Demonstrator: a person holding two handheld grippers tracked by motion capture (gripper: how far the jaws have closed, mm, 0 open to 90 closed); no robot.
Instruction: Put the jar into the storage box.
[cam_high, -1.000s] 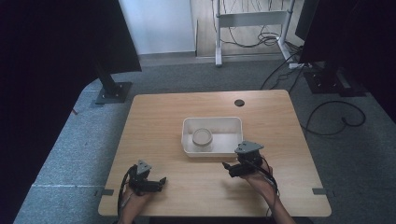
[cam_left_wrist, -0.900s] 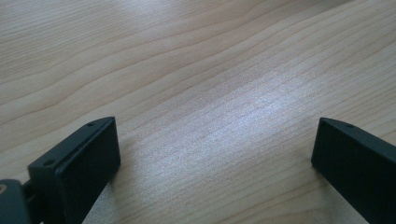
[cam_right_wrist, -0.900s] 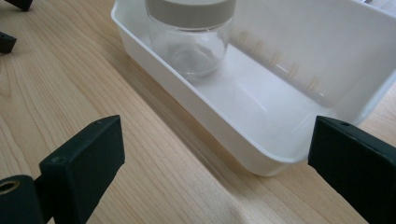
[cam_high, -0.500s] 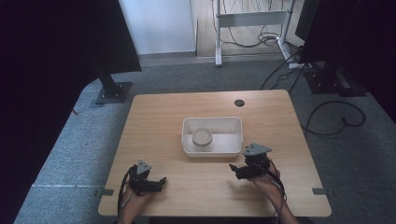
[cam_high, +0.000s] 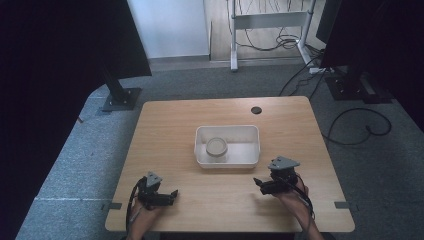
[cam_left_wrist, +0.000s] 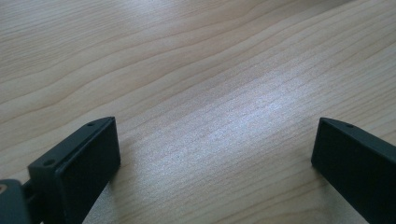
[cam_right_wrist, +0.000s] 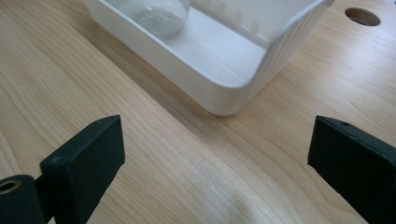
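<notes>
Resting near the counter (cam_high: 170, 125) edge, your left hand-held gripper (cam_high: 172, 193) and right hand-held gripper (cam_high: 257, 181) both gape empty, likely idle beside the tray (cam_high: 250, 157).

High view overlooks the table (cam_high: 175, 125); gripper views skim its wood closely

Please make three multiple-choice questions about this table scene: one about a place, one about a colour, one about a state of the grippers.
1. Where does the small round grey bowl sit?
A. In the left part of the white rectangular plastic tub
B. On the bare table
C. In a gripper

2. What colour is the tub?
A. Blue
B. White
C. Black

3. How do the jaws of the right gripper stand?
A. Shut on the bowl
B. Shut on nothing
C. Wide apart, holding nothing

Answers: 1 A, the high view shows it inside the tub; 2 B, its walls are white; 3 C, only wooden table lies between the jaws.
</notes>
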